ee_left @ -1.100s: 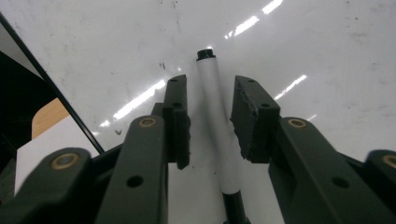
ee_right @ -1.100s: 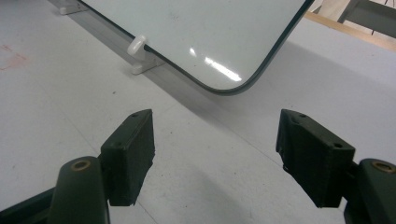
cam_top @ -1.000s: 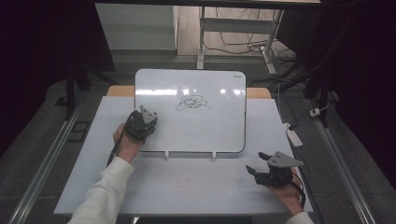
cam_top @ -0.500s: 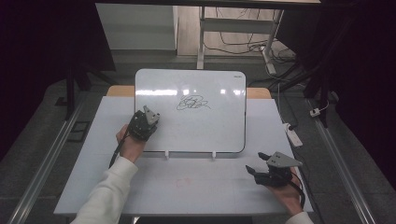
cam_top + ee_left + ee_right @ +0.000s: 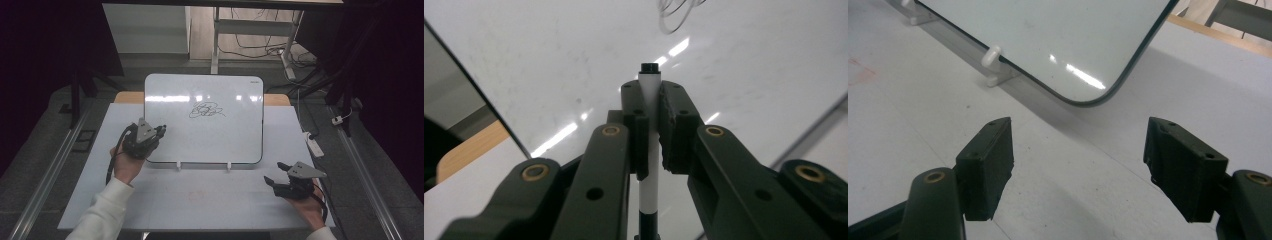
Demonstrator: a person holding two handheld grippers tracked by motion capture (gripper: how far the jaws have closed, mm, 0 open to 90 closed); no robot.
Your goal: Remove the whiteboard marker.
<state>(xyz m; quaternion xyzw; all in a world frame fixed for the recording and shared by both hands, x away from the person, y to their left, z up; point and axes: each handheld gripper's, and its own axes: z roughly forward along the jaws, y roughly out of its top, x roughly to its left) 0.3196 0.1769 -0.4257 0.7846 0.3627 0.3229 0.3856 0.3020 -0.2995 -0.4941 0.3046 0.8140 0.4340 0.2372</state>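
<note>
A whiteboard point(image 5: 205, 135) leans on small white feet at the middle of the table, with a black scribble point(image 5: 206, 110) on its upper half. My left gripper point(image 5: 161, 131) hovers at the board's left edge, shut on a white marker with a black end point(image 5: 650, 82) that points at the board point(image 5: 749, 60). The scribble point(image 5: 679, 10) lies ahead of the marker's end. My right gripper point(image 5: 274, 173) rests low at the front right, open with nothing between its fingers. In the right gripper view the gripper point(image 5: 1078, 165) faces the board's lower corner point(image 5: 1088, 95).
A white sheet point(image 5: 210, 205) covers the table, with a faint reddish stain point(image 5: 195, 192) in front of the board. The board's white feet point(image 5: 993, 57) stand on the sheet. A white power strip point(image 5: 315, 145) lies off the table's right side. Metal rails run along both sides.
My left gripper has drawn back a little, left and toward the person, from the board's face to its left edge. The right gripper has stayed in place.
</note>
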